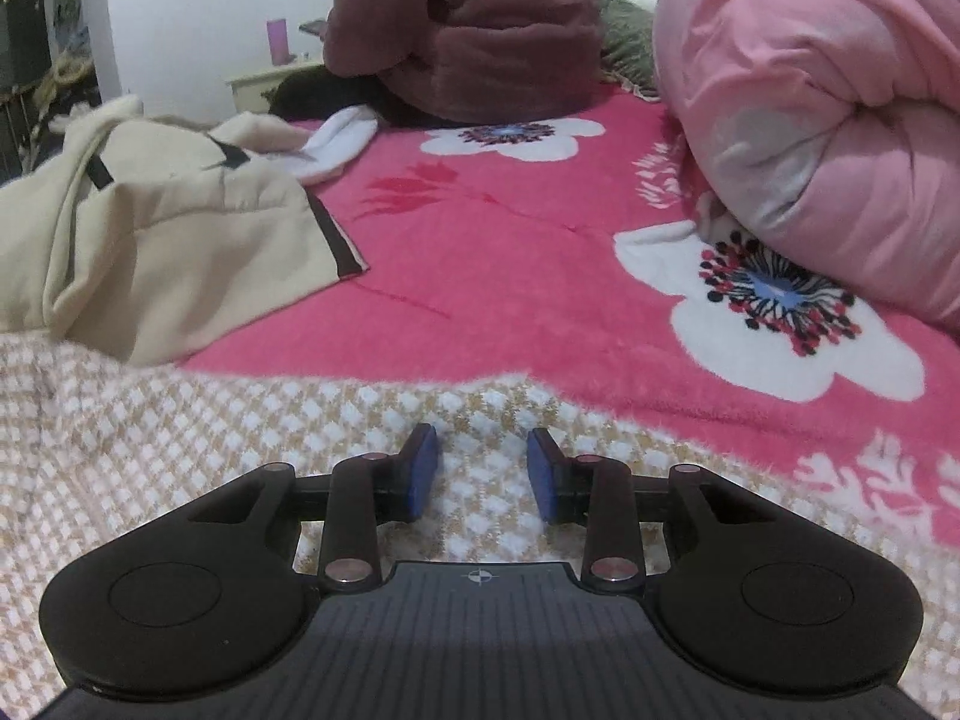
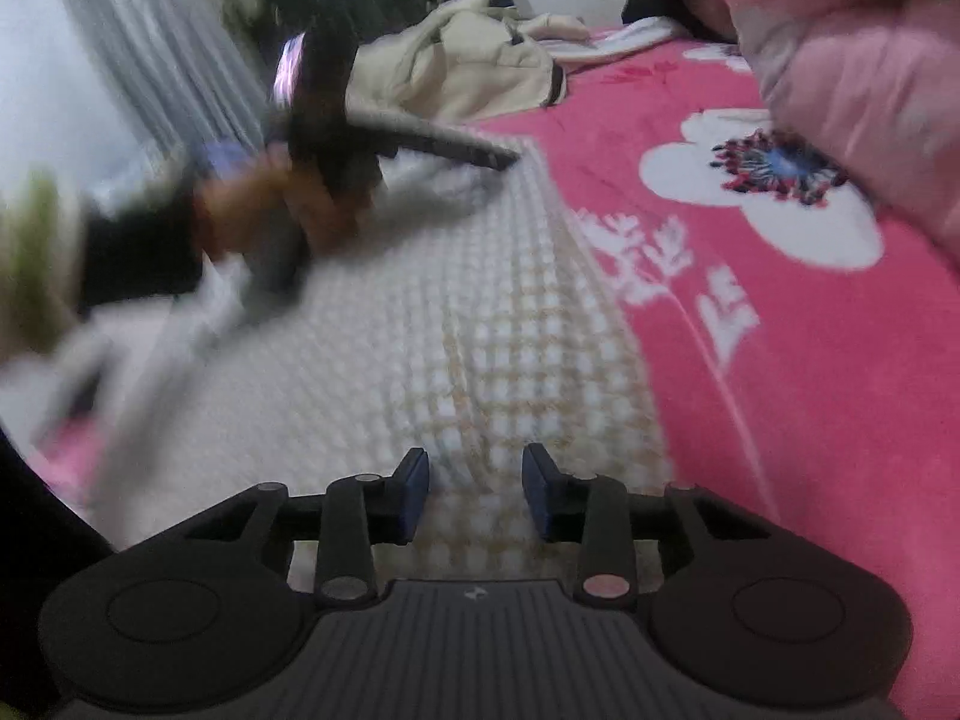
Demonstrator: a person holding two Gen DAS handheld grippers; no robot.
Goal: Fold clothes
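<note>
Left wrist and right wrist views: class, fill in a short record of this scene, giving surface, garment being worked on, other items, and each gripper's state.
surface: pink floral blanket covering a bed
garment being worked on: cream and tan checked knit, spread flat at the near edge
other items: beige jacket to the left; rolled pink quilt to the right; person in a maroon quilted coat seated at the far end
left gripper: open, above the knit, nothing between the pads
right gripper: open, above the knit, nothing held
</note>
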